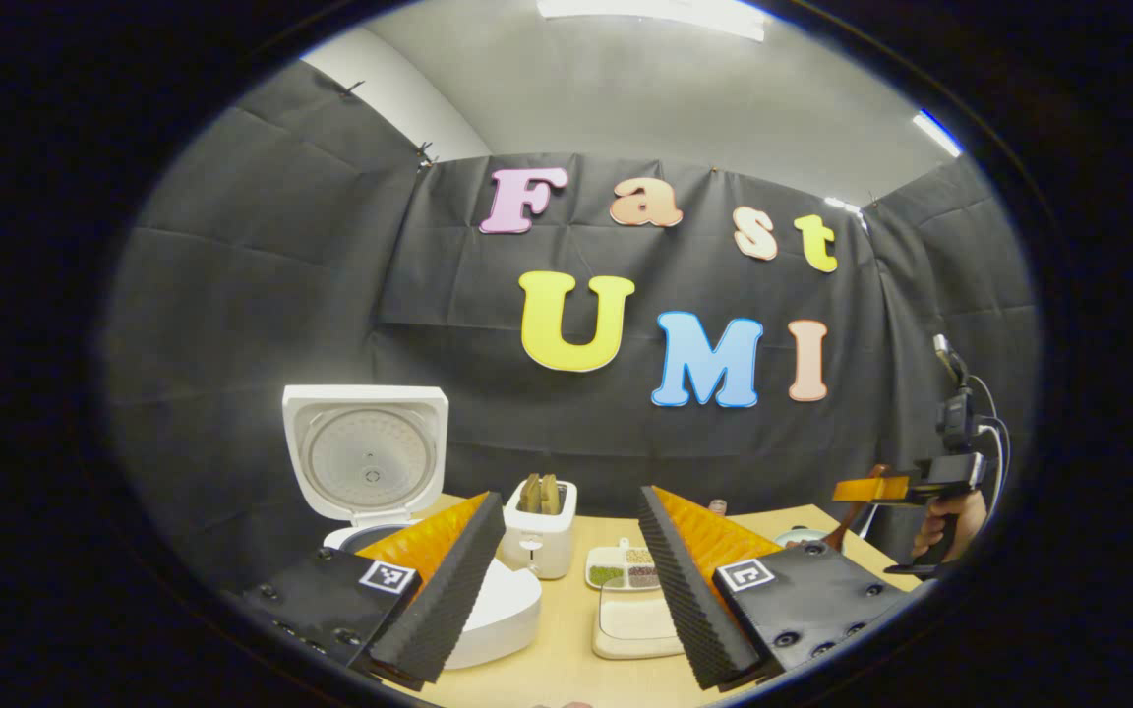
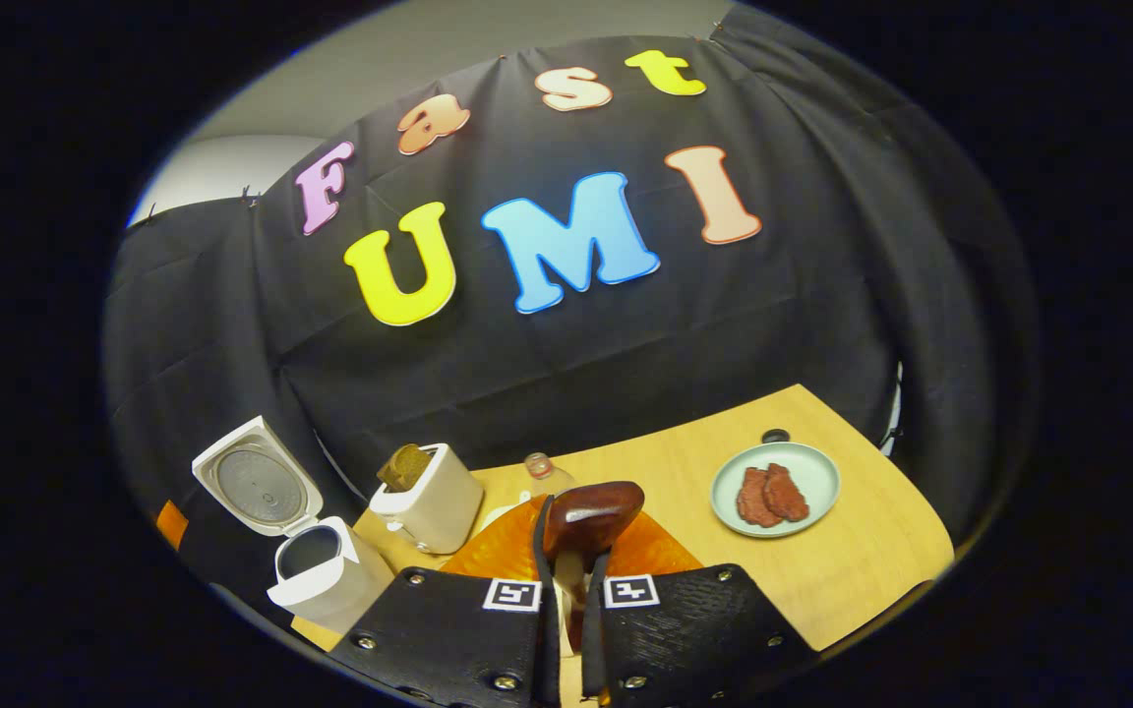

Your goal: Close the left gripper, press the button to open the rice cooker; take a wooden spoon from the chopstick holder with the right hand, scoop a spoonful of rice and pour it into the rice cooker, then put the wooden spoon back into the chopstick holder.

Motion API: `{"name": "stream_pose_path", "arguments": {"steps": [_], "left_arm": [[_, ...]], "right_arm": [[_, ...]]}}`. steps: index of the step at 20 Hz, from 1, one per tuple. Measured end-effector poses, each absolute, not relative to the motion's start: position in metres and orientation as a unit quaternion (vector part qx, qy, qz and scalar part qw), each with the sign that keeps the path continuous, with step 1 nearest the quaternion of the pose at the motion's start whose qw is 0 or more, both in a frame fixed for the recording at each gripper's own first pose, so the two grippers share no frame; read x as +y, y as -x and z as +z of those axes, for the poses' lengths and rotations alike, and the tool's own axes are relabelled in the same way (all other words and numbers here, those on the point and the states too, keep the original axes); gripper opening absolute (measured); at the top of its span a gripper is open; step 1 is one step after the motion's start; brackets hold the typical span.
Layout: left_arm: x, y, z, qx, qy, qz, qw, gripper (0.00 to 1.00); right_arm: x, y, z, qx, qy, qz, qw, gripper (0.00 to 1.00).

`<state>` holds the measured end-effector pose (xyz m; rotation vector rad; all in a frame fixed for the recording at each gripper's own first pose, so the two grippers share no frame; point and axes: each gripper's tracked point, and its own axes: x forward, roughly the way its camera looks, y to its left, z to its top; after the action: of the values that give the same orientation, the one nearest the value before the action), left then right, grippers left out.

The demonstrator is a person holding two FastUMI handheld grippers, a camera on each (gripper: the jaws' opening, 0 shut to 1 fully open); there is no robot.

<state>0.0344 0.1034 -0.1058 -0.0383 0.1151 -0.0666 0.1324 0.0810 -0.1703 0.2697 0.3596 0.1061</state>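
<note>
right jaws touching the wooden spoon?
Touching. Right gripper view: right gripper jaws stand nearly shut, both pressing the wooden spoon handle between them.

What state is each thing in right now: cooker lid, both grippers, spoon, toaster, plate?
White rice cooker: lid up, pot open.
Left gripper: fingers spread apart, holding nothing.
Right gripper: fingers closed on the dark brown wooden spoon, bowl end pointing forward.
White toaster: bread sticking up from its slot.
Pale green round plate: two reddish meat slices on it.
</note>
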Motion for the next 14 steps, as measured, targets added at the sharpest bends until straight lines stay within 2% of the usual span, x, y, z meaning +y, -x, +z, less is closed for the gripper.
{"name": "stream_pose_path", "arguments": {"steps": [4,10,14], "left_arm": [[0.116,-0.033,-0.108,0.065,0.015,-0.035,0.997,0.96],[0.133,-0.030,-0.117,0.072,0.017,-0.029,0.997,0.95],[0.143,-0.030,-0.128,0.082,0.022,-0.022,0.996,0.96]], "right_arm": [[0.146,-0.162,-0.202,0.191,-0.121,0.087,0.970,0.09],[0.204,-0.195,-0.286,0.232,-0.048,0.105,0.966,0.09],[0.235,-0.198,-0.325,0.247,-0.008,0.123,0.961,0.09]]}}
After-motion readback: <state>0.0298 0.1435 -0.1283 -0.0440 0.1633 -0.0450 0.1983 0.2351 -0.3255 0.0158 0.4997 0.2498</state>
